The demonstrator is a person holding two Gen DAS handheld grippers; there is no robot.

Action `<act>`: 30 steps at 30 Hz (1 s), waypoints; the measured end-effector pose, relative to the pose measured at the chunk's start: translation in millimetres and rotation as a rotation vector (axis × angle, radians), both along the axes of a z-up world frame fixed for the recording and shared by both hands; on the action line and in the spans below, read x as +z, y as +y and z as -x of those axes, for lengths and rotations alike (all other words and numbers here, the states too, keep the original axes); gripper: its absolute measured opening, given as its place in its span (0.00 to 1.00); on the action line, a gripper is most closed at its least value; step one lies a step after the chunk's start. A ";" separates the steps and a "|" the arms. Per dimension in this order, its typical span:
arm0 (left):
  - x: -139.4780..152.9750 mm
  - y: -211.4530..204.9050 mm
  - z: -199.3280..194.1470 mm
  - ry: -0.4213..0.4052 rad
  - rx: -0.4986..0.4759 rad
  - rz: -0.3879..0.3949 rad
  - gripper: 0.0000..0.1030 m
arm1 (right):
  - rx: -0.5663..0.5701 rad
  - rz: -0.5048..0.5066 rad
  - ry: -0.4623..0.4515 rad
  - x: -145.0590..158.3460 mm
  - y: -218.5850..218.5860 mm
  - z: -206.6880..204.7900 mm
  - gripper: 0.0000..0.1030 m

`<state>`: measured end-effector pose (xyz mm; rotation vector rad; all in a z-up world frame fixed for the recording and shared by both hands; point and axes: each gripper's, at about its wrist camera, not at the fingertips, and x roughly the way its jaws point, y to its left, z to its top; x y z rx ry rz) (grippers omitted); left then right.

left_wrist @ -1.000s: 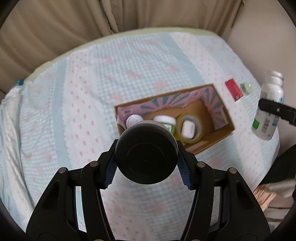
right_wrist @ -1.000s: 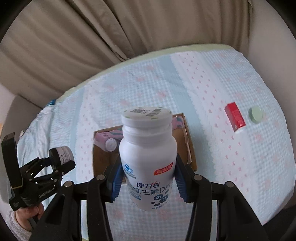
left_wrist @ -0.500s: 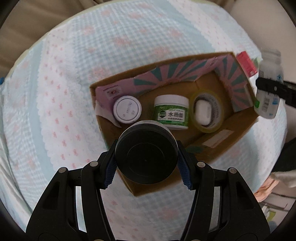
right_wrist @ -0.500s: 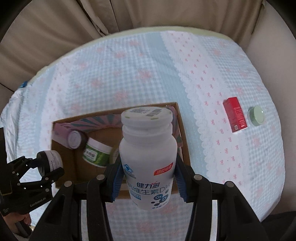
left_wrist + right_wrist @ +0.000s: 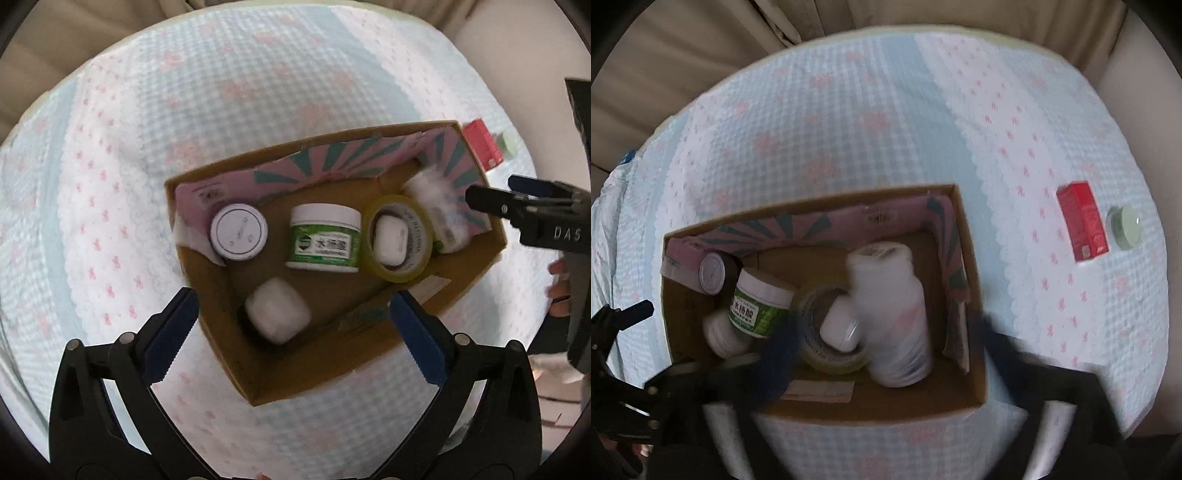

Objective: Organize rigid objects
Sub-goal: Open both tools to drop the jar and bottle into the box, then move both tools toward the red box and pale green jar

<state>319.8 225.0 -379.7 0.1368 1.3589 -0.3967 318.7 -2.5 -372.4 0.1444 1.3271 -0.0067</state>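
Both grippers spread wide above the cardboard box [image 5: 369,354]

Left gripper [image 5: 295,325] and right gripper [image 5: 882,350] hold nothing; blurred small jar [image 5: 277,314] at the box's 7 o'clock, vitamin bottle [image 5: 894,314] at 3 o'clock.

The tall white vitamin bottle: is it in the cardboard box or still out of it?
In. The white bottle appears within the cardboard box walls, beside the tape roll, with no gripper fingers around it; blur hides whether it has settled.
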 end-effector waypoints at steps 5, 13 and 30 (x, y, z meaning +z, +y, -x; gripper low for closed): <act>5.2 3.0 13.2 0.002 0.017 -0.014 1.00 | 0.013 -0.006 -0.011 6.2 1.1 12.5 1.00; 34.4 14.1 34.9 -0.036 0.061 -0.035 1.00 | 0.025 -0.017 -0.071 37.9 3.6 41.3 1.00; 146.7 36.1 111.9 -0.208 0.234 0.006 1.00 | -0.031 -0.044 -0.222 144.0 -14.7 142.8 1.00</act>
